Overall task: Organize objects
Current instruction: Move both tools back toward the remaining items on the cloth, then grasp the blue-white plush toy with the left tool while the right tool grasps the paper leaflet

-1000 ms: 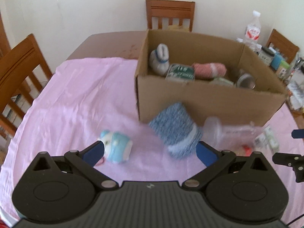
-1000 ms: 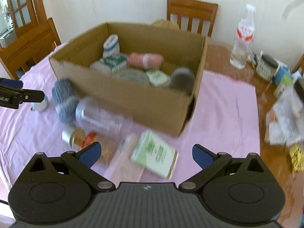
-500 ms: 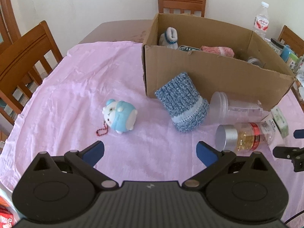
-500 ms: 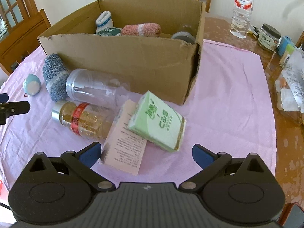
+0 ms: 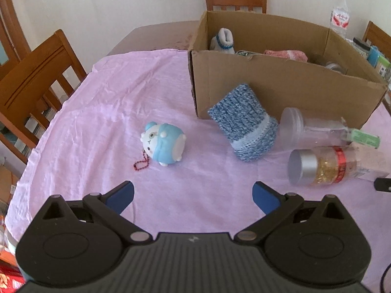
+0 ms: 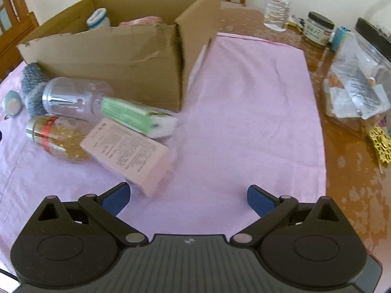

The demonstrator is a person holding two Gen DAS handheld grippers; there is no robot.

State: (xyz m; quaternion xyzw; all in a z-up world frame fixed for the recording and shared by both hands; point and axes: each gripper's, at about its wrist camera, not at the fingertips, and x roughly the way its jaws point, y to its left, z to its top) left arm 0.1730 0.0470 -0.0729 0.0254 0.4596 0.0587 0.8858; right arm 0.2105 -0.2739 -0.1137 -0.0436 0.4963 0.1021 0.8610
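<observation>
A cardboard box (image 5: pixel 268 90) stands on the pink cloth (image 5: pixel 97 112) and holds socks and other items. In front of it lie a blue plush toy (image 5: pixel 163 144), a blue knit sock (image 5: pixel 244 122), a clear jar (image 5: pixel 315 129), a silver-capped jar (image 5: pixel 320 166), a green pack (image 6: pixel 136 117) and a pink box (image 6: pixel 129 153). My left gripper (image 5: pixel 193 195) is open and empty, near the toy and sock. My right gripper (image 6: pixel 187 197) is open and empty, its left finger close to the pink box.
Wooden chairs (image 5: pixel 36 73) stand at the left and behind the box. A water bottle (image 6: pixel 278 2), jars (image 6: pixel 317 29) and plastic bags (image 6: pixel 356 80) crowd the bare wooden table (image 6: pixel 354 171) right of the cloth.
Both grippers have drawn back and lower from the box. The right view has swung rightward, so the pink box now lies by its left finger.
</observation>
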